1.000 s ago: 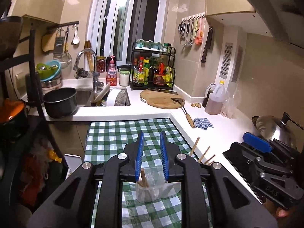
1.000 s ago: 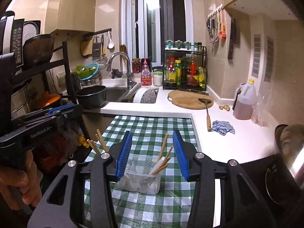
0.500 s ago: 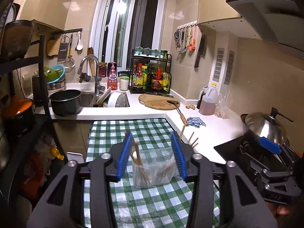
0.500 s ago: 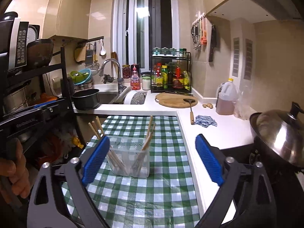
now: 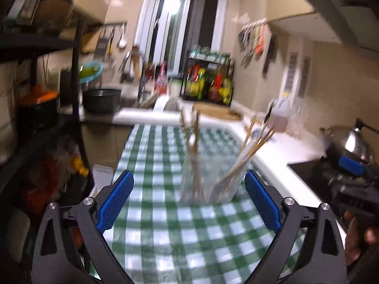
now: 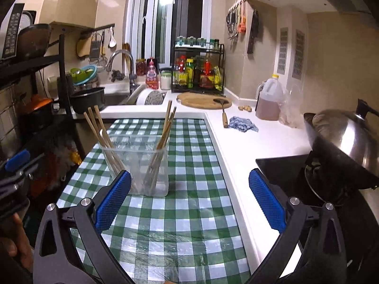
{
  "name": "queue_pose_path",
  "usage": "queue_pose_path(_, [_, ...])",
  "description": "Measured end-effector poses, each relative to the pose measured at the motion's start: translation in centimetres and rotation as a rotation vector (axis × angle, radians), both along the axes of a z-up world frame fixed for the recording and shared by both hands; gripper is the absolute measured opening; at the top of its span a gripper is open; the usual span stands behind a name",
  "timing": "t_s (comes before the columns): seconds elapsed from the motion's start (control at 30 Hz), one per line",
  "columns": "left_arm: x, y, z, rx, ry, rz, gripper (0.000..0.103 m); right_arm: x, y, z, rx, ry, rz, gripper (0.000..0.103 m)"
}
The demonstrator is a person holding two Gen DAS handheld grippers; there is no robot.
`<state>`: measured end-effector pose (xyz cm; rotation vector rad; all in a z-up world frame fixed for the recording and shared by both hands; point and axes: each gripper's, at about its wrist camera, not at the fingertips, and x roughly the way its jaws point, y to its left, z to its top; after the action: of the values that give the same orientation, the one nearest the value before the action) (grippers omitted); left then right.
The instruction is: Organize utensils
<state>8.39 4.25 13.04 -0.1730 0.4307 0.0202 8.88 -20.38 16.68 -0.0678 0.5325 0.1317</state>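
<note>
Both claws have let go and pulled back: the left gripper (image 5: 188, 200) and the right gripper (image 6: 189, 197), closed around the clear container (image 6: 137, 165) a second ago, now gape wide and empty. The container stands free on the green checked cloth (image 6: 189, 213), toward its left edge, chopsticks (image 6: 163, 139) upright inside. The sorting looks essentially finished.

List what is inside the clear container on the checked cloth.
The clear container holds wooden chopsticks in two leaning bunches, left and right. Their lower tips blur through the plastic, so an exact count is uncertain.
</note>
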Motion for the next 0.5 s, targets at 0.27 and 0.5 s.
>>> queue_pose_path(0.27, [0.7, 0.1, -2.4, 0.039, 0.035, 0.028, 0.095, 0.4, 1.1, -2.3, -0.02, 0.036, -0.007, 0.098])
queue_pose_path(0.5, [0.8, -0.6, -2.6, 0.042, 0.04, 0.019, 0.095, 0.2, 1.6, -3.1, -0.037, 0.038, -0.02, 0.098])
